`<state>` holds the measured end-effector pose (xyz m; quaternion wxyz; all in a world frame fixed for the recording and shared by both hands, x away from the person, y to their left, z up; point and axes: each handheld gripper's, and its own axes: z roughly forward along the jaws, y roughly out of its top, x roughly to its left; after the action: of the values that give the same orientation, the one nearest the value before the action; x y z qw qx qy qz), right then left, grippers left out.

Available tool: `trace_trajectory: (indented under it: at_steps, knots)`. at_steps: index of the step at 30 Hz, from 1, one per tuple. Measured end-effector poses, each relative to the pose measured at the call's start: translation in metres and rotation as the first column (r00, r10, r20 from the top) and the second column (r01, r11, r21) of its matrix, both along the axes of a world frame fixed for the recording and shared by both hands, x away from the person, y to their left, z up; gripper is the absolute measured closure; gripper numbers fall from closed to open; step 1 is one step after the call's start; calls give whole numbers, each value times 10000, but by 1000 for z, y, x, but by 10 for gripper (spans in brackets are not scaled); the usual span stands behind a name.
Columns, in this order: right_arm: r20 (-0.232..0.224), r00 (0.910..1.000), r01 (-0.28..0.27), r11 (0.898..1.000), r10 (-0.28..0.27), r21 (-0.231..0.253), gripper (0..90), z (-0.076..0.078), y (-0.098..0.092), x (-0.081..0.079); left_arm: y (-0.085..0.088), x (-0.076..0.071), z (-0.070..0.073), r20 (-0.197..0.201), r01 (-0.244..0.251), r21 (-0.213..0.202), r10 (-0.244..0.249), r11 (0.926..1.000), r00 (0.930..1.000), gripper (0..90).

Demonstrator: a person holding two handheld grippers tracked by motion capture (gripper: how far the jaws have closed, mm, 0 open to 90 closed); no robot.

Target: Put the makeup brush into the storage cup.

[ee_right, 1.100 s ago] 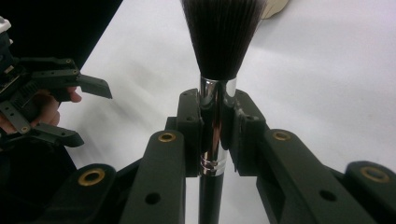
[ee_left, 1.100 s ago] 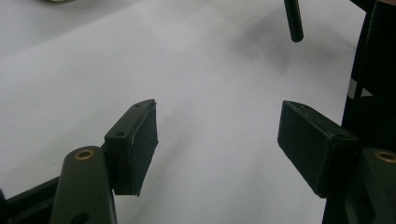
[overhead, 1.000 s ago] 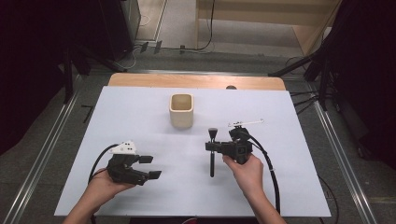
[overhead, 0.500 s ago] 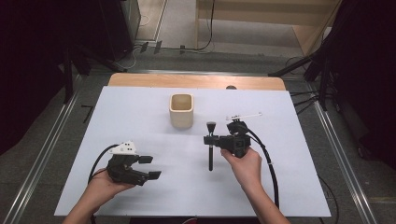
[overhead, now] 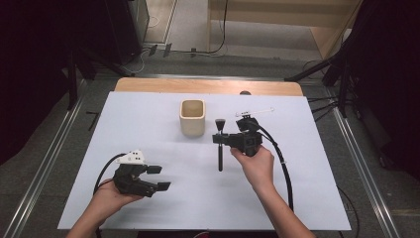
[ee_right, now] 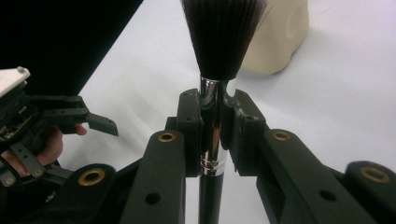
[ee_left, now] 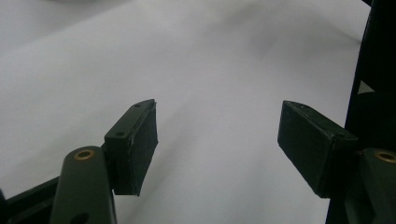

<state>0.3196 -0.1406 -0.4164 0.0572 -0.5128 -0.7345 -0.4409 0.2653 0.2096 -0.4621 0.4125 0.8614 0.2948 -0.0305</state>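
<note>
Lying well inside the white table (overhead: 148, 124), both grippers have bare surface on every side, the near edge closest to the hands. The right gripper (overhead: 222, 139) pinches a makeup brush (overhead: 220, 148) at its shiny metal collar, jaws pressed on it; the brush has dark bristles and a black handle and sits just beside the beige cup (overhead: 192, 117), apart from it. The left gripper (overhead: 159, 177) rests with jaws spread and nothing between them. A thin clear stick (overhead: 257, 111) lies behind the right gripper. Grey floor and dark stands surround the table

Cup (overhead: 192, 117) (sole obstacle) mid-table (overhead: 148, 124)
</note>
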Motion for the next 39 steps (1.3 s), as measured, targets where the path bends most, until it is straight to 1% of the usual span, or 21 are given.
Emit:
trace_trajectory:
  at_steps: [6,7,13,22,27,31,34,36,39]
  knots:
    - [10,10000,10,10000,-10,63,783,5,-1,6,1,0,0,18,-69,-55,69,10000,10000,290]
    - [27,10000,22,10000,-22,61,783,6,0,7,1,0,0,13,-70,0,70,10000,10000,290]
    - [82,10000,-32,10000,31,74,783,13,2,13,1,0,0,-10,-52,21,52,10000,10000,289]
    - [212,9998,-50,10000,52,-73,783,23,7,21,0,0,-1,-22,-20,42,20,10000,10000,289]
    - [243,9997,-20,10000,20,-19,783,27,8,25,0,0,-1,-7,-1,70,1,10000,10000,289]
    - [329,9995,-3,9999,7,-115,783,33,10,29,-1,0,-1,0,0,89,0,10000,10000,289]
    - [413,9991,-34,9999,39,-127,783,38,13,33,-1,0,-1,-22,26,75,-26,10000,10000,289]
    - [485,9988,0,10000,3,-59,783,41,14,35,-1,0,-1,-18,63,135,-62,9999,10000,289]
    - [567,9984,26,9999,-20,-111,783,46,17,39,-2,0,-1,-14,77,139,-76,9999,10000,289]
